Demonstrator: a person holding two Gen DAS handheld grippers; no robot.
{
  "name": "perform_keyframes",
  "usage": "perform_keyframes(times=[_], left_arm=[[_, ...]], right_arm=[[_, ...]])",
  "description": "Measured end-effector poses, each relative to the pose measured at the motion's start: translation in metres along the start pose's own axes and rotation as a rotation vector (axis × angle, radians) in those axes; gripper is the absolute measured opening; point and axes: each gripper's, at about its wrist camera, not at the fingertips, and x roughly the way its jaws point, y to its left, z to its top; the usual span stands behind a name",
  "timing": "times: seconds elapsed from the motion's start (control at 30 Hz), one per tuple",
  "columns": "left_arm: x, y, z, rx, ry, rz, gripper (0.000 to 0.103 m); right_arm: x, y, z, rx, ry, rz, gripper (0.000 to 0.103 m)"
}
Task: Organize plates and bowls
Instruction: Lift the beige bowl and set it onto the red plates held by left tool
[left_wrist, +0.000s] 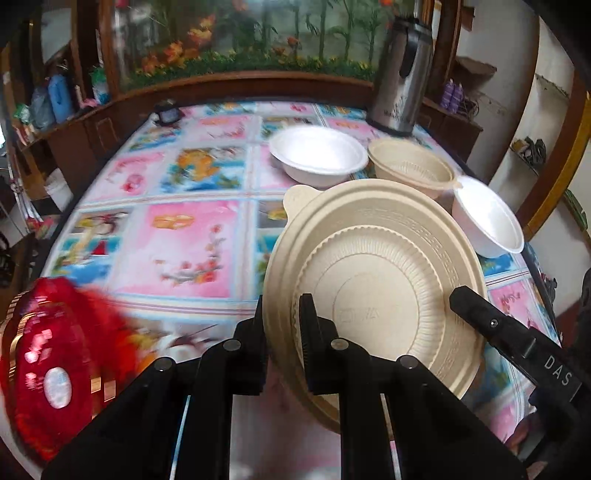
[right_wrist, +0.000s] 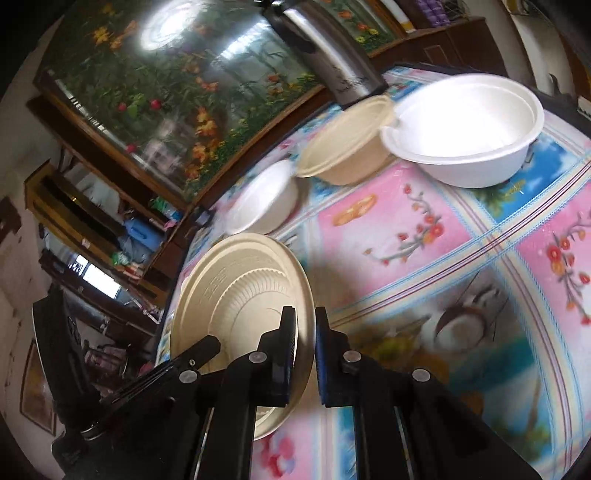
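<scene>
Two claws pinching one beige plate, L claw near rim, R claw opposite rim.

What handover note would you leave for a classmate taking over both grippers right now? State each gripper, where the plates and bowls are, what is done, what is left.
Left gripper: shut on the near rim of the beige plate.
Right gripper: shut on the same plate's opposite rim; plate tilted, off the tablecloth.
On the table: white bowl, beige bowl, second white bowl, each separate.
Done: plate gripped and lifted.
Left: set the plate down, nest the bowls.
</scene>
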Motion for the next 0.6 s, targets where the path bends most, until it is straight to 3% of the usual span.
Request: perform_keyframes(times=[0.3, 0.6], left_arm=[[-0.059, 0.069, -0.019, -0.079, -0.085, 0.062, 0.013], [-0.084, 0.151, -0.041, -0.192, -0.105, 0.177, 0.013]], right_arm=[[-0.012, 0.077, -0.025, -0.129, 0.009, 0.105, 0.009], [0.018, 0.16, -0.065, -0.258, 0.107, 0.19, 0.009]])
